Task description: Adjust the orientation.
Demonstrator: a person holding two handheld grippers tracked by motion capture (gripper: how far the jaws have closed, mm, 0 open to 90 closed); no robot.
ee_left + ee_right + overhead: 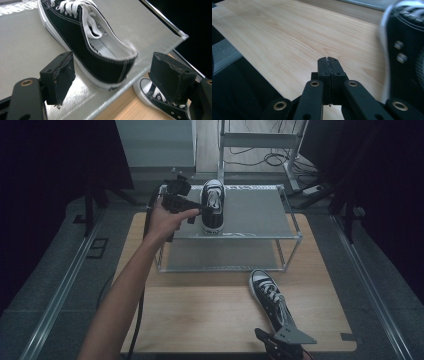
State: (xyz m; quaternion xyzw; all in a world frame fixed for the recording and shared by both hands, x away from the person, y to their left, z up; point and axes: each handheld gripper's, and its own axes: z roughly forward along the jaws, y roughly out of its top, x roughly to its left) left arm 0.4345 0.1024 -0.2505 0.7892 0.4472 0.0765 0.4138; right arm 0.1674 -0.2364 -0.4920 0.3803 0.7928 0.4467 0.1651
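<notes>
The wooden table (200, 315) spreads out under both my grippers, and the grey metal rack (260, 215) stands on it ahead of my right gripper (328, 59) and under my left gripper (112, 75). One black sneaker (95, 47) stands on the rack's top shelf, its heel just in front of my left gripper's spread jaws, which sit to either side of it without touching. The other sneaker (270, 302) lies on the table just beside my right gripper, whose jaws are pressed together on nothing
</notes>
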